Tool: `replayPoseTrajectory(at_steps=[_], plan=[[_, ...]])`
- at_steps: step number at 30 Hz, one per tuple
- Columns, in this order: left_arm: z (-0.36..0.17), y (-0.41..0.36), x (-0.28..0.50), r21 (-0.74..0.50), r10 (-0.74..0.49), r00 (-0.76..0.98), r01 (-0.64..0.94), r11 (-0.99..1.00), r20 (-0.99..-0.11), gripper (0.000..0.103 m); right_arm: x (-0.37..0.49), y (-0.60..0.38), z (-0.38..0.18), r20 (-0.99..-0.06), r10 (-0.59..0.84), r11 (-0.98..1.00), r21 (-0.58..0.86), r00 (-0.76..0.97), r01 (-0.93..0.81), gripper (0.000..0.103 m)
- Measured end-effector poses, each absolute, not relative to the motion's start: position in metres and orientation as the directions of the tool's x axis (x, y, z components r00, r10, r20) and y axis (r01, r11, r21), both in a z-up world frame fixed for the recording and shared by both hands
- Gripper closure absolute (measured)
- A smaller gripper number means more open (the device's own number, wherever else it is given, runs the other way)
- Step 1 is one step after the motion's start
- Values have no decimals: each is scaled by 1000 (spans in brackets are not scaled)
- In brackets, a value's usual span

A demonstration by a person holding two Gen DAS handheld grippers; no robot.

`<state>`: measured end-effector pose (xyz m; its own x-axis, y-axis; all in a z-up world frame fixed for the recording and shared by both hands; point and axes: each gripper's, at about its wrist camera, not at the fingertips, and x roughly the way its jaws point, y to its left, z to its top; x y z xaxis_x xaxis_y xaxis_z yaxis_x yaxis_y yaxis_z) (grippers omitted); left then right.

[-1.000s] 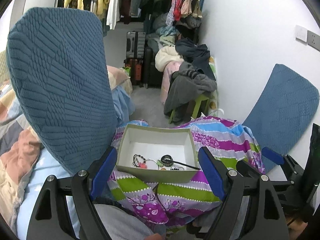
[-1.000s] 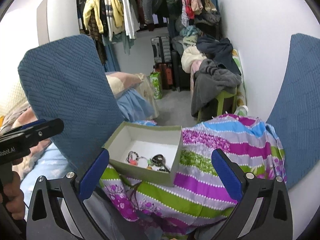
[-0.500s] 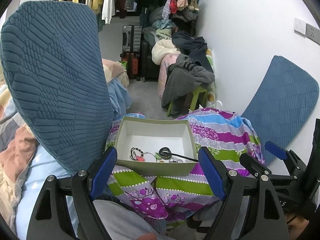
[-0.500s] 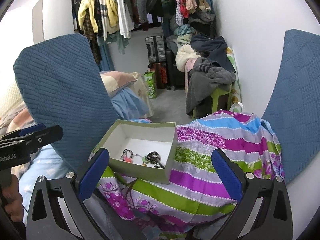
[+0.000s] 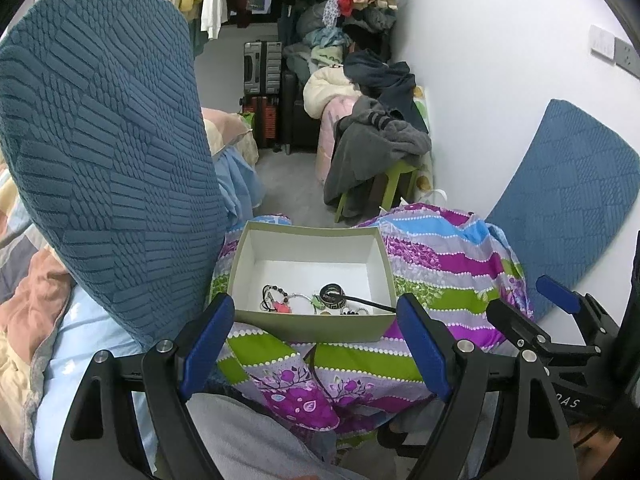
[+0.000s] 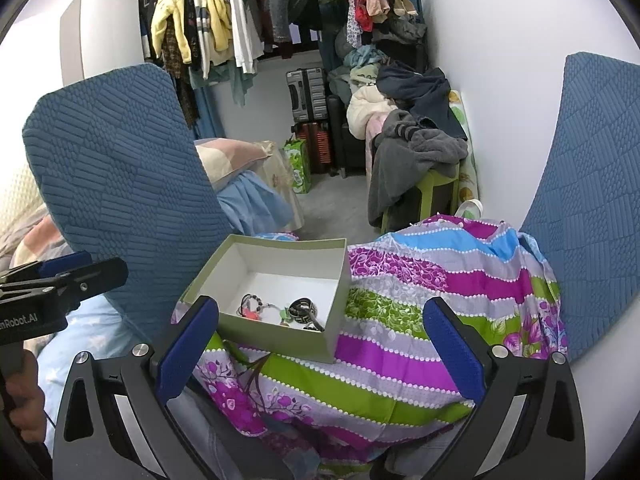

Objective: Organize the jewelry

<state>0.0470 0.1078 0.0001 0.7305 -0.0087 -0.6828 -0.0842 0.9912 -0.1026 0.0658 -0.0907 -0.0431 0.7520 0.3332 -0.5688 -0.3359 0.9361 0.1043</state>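
Your left gripper (image 5: 316,344) has its blue-padded jaws spread wide with nothing between them, held short of the near wall of the shallow olive-green cardboard box with a white inside (image 5: 312,326). Your right gripper (image 6: 318,340) is just as wide apart and also grips nothing; it looks at the same box (image 6: 280,338) from the right, and its left pad overlaps the box's near left corner in the view without clearly touching it.

The box sits on a quilt striped in purple, green, blue and grey with flower prints (image 5: 452,264), towards the quilt's left edge. All the jewelry lies along the near side of the box floor: a dark beaded bracelet with a coral-red charm (image 5: 274,298) towards the near left corner, a thin silver bangle with a green charm (image 5: 306,299) beside it, and a round black band with a pale key pattern (image 5: 333,293) near the middle. A thin black cord (image 5: 370,303) runs from that band towards the near right corner. The far half of the box floor is bare white.

A tall blue textured cushion (image 5: 104,184) stands just left of the box. In the right wrist view your left hand (image 6: 22,404) shows at the lower left edge.
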Motion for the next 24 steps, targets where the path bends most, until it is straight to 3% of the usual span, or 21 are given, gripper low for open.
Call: replayPoseTrajectory(at_steps=[24], plan=[[-3,108,45,-100,-7,728,-85,991,-685,20,67,-96,-46,-570,319,940,87,757,-330,0]])
